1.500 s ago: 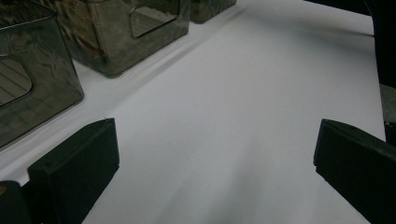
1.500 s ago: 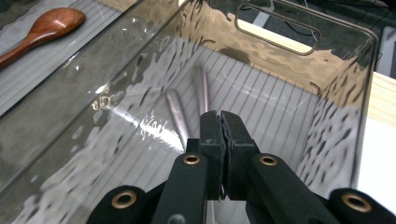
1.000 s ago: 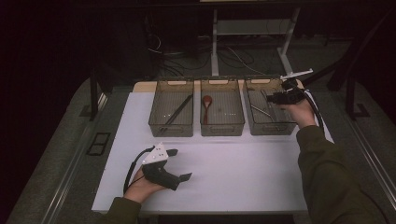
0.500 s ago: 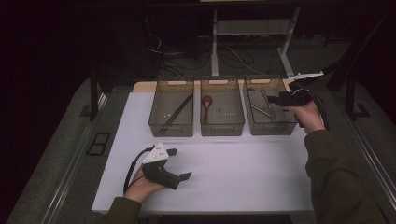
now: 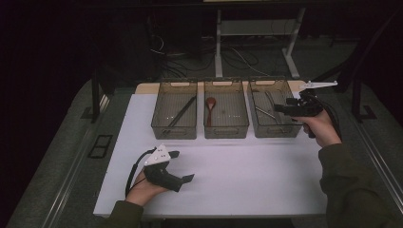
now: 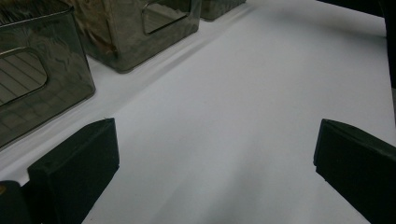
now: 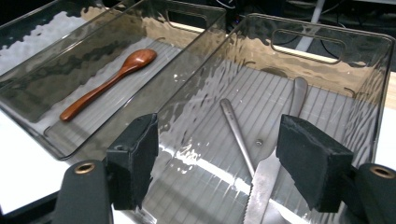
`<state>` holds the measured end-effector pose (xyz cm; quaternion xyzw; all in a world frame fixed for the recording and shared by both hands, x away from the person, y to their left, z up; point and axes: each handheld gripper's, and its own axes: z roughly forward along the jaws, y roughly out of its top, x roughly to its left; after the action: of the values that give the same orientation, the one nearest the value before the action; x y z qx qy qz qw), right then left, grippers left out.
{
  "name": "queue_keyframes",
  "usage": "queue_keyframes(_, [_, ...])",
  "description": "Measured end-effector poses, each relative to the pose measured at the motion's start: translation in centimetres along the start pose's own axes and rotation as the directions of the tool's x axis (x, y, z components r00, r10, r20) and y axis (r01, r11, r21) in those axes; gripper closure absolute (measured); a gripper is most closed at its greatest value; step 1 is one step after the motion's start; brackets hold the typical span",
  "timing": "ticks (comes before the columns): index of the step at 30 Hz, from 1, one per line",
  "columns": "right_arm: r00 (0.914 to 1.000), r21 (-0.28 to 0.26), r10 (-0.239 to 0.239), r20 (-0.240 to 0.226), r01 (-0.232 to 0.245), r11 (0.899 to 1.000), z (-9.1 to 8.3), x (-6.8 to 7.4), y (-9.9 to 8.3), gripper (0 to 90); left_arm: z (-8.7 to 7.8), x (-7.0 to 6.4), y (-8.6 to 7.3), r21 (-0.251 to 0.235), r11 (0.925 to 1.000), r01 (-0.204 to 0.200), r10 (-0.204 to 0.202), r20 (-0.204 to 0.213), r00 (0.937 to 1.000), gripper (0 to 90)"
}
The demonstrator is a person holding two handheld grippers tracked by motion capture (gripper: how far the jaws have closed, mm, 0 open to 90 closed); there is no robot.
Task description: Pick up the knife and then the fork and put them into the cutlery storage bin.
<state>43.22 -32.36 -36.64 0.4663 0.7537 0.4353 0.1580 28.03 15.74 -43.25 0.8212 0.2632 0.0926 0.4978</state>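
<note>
The right gripper [image 5: 285, 108] hung over the near right edge of the right-hand bin [image 5: 272, 127], the nearest of three smoky plastic bins standing in a row at the far side of the white table [image 5: 247, 175]. In the right gripper view its jaws stood wide apart with nothing between them, looking down into that bin. The cutlery there lay just ahead: a serrated knife [image 7: 259, 186] at about 6 o'clock between the jaws, blade towards the camera, and a slim metal handle [image 7: 236, 133] running from 11 o'clock down to meet it, with a third metal piece [image 7: 299, 93] at 1 o'clock by the far wall. Their long axes ran roughly away from the gripper, so I judged a pinch across a handle would suit better than one along it. The wooden spoon [image 7: 109, 84] lay in the middle bin [image 7: 93, 60], off at 10 o'clock.

The left gripper [image 5: 183, 166] rested on the table at 7 o'clock from the bins, well apart from the cutlery, so the right hand [image 5: 321, 128] was much the nearer. Its jaws were also spread wide over bare table, gripping nothing
</note>
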Motion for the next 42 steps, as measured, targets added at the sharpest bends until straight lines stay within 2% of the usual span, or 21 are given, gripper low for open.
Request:
queue_keyframes(11, [0.9986,-0.065,-0.041,-0.033,0.039,0.997,-2.2,2.0,-1.9,25.1,-0.1,0.1,0.1,-0.006,1.0,-0.003,0.003,0.001,1.0,0.0])
queue_keyframes(24, [0.9958,-0.108,-0.075,-0.053,0.069,0.992,-4.5,3.9,-5.1,22.0,-0.1,0.3,0.1,-0.013,0.9999,-0.004,0.004,0.001,1.0,0.0])
queue_keyframes(27, [0.9953,-0.123,-0.084,-0.049,0.077,0.989,-4.9,4.4,-5.9,21.7,-0.2,0.3,0.1,-0.011,0.9999,-0.007,0.007,0.001,1.0,0.0])
queue_keyframes(30, [0.9948,-0.133,-0.079,-0.065,0.07,0.989,-5.2,4.9,-6.6,20.8,-0.2,0.3,0.0,-0.012,0.9999,-0.006,0.006,0.0,1.0,0.0])
queue_keyframes(37, [0.9924,-0.142,-0.095,-0.079,0.083,0.986,-5.4,5.6,-8.1,19.3,-0.4,0.3,0.0,-0.014,0.9999,-0.004,0.003,-0.005,1.0,0.0])
queue_keyframes(42, [0.9915,-0.141,-0.086,-0.098,0.071,0.987,-5.5,6.0,-9.2,19.1,-0.4,0.2,0.0,-0.014,0.9999,-0.004,0.004,-0.007,1.0,0.0])
